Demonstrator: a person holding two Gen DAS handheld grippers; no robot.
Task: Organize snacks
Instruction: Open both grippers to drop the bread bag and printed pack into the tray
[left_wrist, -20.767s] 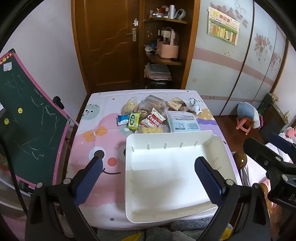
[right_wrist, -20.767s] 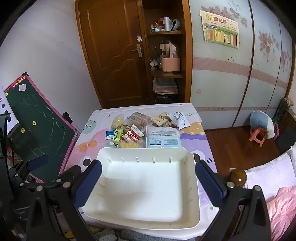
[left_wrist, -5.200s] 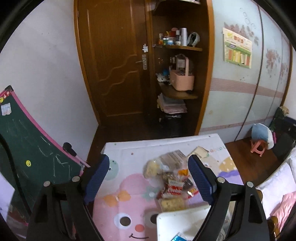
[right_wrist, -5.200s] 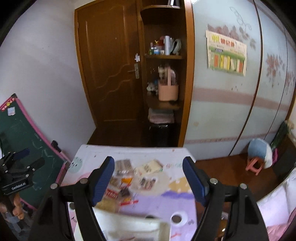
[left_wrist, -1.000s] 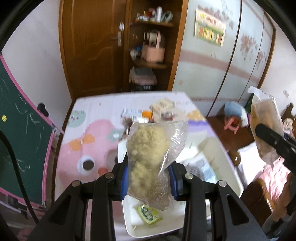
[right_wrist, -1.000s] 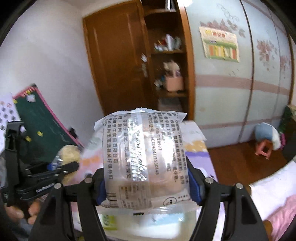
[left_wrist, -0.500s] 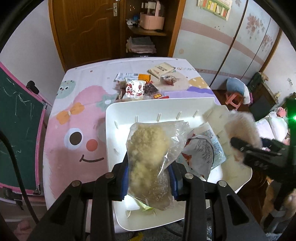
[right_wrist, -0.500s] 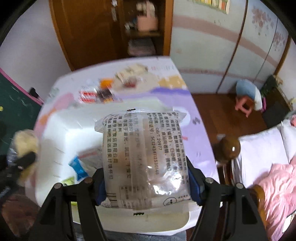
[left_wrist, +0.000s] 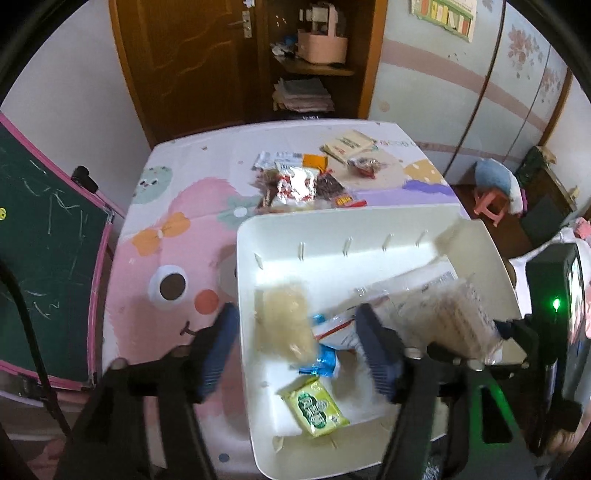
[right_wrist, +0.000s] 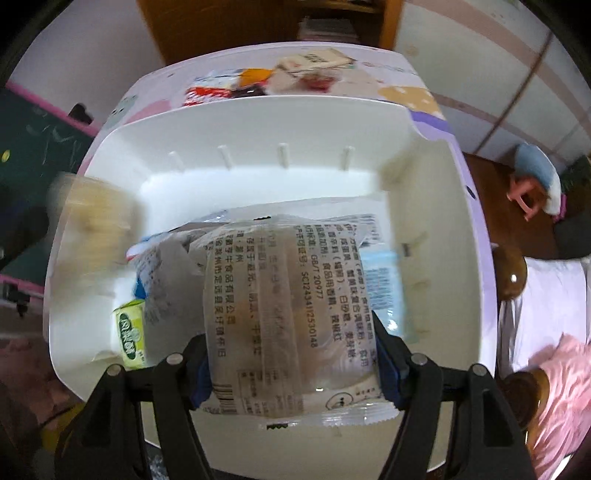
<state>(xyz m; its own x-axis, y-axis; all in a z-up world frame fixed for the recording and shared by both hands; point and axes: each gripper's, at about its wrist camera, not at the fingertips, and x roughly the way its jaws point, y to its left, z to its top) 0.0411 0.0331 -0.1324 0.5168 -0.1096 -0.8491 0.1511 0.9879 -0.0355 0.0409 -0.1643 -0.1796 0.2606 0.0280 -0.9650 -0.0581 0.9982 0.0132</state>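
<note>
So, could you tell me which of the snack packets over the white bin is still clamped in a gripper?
The clear packet printed with black text, pinched between the right gripper pads. The pale crumbly bag is blurred, dropping free of the opening left gripper; the green packet lies on the bin floor.

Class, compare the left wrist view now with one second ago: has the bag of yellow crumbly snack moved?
Yes. The bag of yellow crumbly snack has left the opening left gripper and dropped, blurred, into the white tray by its left wall.

Soft indoor light, fisheye-warped edges, dark vignette corners, motion-blurred snacks
</note>
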